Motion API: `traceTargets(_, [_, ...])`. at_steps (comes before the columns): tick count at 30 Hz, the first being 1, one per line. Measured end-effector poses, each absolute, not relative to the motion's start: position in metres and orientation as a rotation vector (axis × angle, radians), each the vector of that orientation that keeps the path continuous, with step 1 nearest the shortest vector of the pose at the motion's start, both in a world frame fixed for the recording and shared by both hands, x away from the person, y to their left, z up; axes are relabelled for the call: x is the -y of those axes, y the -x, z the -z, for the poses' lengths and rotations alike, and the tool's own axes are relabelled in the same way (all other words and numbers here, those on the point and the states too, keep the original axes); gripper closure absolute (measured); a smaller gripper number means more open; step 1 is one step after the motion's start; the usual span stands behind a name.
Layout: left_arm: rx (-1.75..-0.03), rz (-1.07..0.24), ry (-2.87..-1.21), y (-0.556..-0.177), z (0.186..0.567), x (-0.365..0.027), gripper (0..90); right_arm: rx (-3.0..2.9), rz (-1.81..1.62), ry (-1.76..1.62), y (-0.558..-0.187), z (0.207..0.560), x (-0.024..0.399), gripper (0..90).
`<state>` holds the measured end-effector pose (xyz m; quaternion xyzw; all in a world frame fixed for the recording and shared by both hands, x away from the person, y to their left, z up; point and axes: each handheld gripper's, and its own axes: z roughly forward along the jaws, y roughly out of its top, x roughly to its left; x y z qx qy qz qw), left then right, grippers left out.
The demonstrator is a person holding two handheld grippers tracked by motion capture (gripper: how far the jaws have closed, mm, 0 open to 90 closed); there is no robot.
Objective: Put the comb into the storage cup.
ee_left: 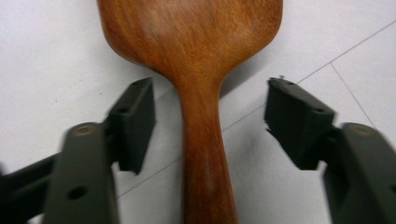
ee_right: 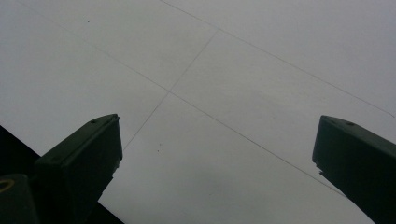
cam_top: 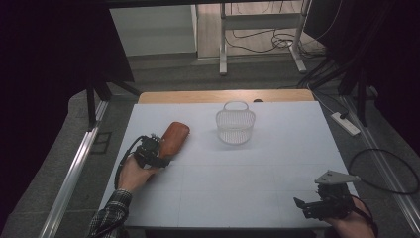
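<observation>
A brown wooden paddle-shaped spoon (cam_top: pixel 174 138) lies on the white table (cam_top: pixel 257 173) at the left, its broad end pointing away. My left gripper (cam_top: pixel 161 152) straddles its narrow handle. In the left gripper view the handle (ee_left: pixel 201 154) runs up between the two black pads (ee_left: pixel 135 121), with a gap on each side, so the left gripper (ee_left: pixel 210 121) is open around it. My right gripper (cam_top: pixel 303 205) rests at the near right corner of the table. The right gripper (ee_right: pixel 217 154) stands wide open over bare white surface, holding nothing.
A small white mesh basket (cam_top: pixel 235 128) with a handle stands at the middle back of the table. Behind the white sheet runs a wooden table edge (cam_top: pixel 225 95). A power strip (cam_top: pixel 345 124) and cables lie on the floor to the right.
</observation>
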<state>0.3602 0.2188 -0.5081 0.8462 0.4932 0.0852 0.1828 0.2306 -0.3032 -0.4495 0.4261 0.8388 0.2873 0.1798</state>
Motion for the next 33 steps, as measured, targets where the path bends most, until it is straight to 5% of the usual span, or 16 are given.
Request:
traceTargets(8, [-1.419, -0.259, -2.381, -0.362, 0.510, -0.221, 58.2, -2.372, -0.810, -1.203, -0.231, 0.450, 0.303, 1.5])
traceTargets(33, [-1.434, -0.175, -2.308, -0.364, 0.514, -0.231, 71.9, -2.376, -0.806, -1.199, -0.231, 0.450, 0.303, 1.5])
